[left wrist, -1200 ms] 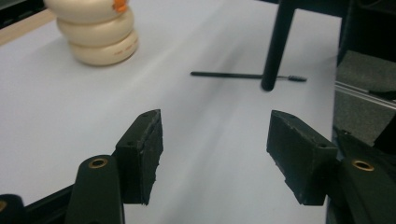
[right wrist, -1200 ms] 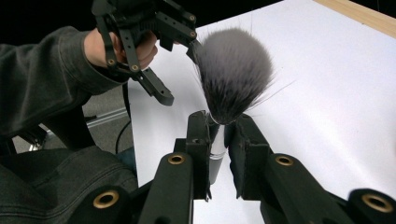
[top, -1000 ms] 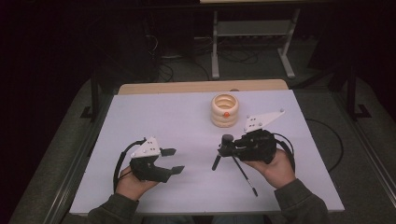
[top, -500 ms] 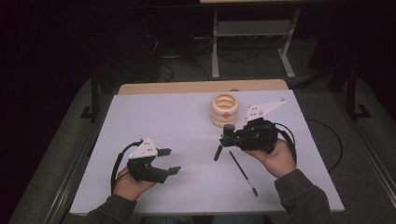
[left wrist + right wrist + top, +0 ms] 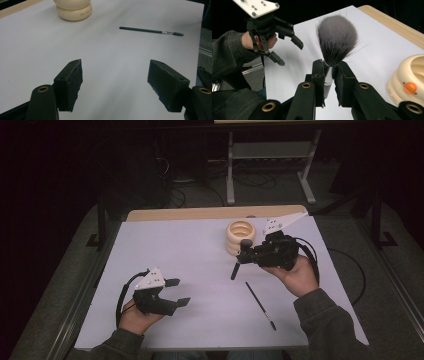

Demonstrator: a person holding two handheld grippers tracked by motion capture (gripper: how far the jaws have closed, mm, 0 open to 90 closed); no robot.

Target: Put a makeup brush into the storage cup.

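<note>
Since the right claw (image 5: 329, 82) is clamped on the silvery handle of a fluffy grey brush (image 5: 337, 38), the thing that matters next is where that brush sits against the cream holder (image 5: 240, 236). From the high view the brush (image 5: 236, 269) hangs off the claw's tip and slants down toward the near-left, bristle end lowest, while the holder stands right behind the claw on the far side, nearly touching it. So this hand is clearly the closer one to the holder, and the brush's long axis would need tipping up to go in, I'd guess.

Over on the other side, the left claw (image 5: 176, 292) is spread wide with nothing between its pads, hovering low over the near-left of the tabletop (image 5: 165, 245). Its jaws have just been opening a bit further.

A thin dark wand (image 5: 260, 305) lies flat between the two hands, running near-right to far-left, well apart from both claws.

Count: two brushes, one holder, two claws.
</note>
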